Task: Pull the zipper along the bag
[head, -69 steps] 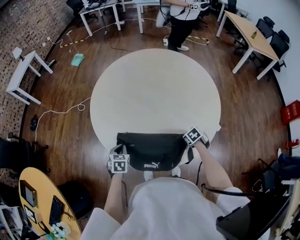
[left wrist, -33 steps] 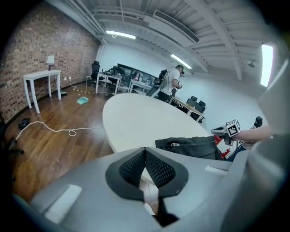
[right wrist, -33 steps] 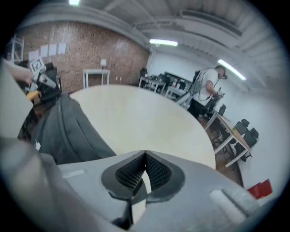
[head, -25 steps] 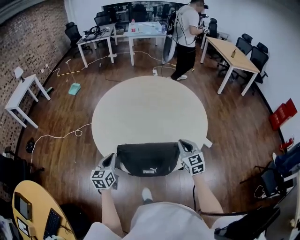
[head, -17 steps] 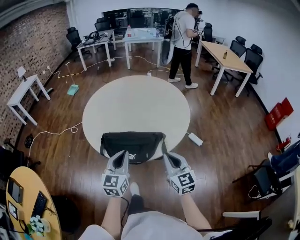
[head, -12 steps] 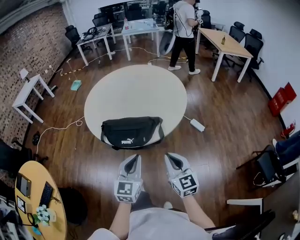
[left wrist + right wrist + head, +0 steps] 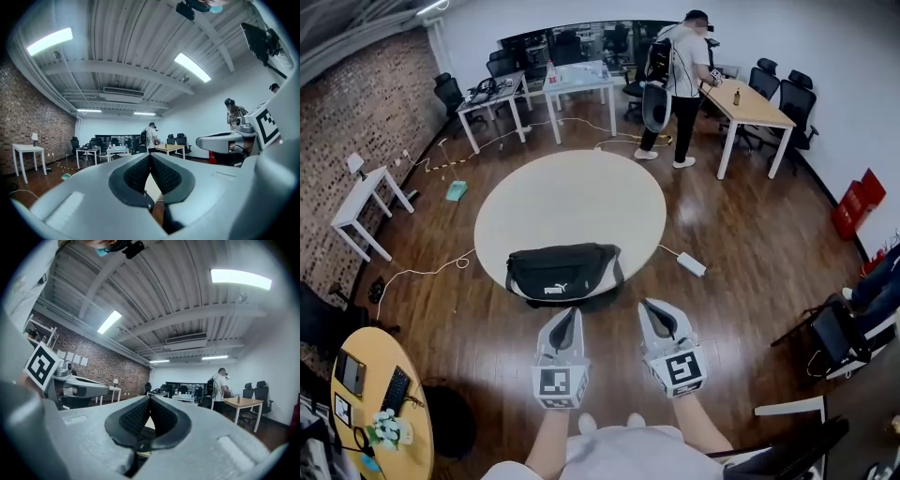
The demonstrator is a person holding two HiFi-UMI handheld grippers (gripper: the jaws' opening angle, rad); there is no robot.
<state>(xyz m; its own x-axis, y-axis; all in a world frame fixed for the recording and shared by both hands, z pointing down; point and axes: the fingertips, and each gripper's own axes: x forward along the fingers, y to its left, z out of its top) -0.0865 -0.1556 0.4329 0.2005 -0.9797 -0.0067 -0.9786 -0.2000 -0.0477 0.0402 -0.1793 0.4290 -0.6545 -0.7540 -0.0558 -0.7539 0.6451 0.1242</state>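
Black bag (image 7: 564, 274) lies flat at the near edge of the round table (image 7: 572, 197), logo facing this way. Left gripper (image 7: 565, 317) and right gripper (image 7: 653, 309) hover side by side over the wooden floor (image 7: 750, 244), just short of the bag, touching nothing. Both have jaws pressed together, nothing between them.

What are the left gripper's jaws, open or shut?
Shut. In its own view, the left gripper has its dark pads meeting at the tips, with nothing held between them.
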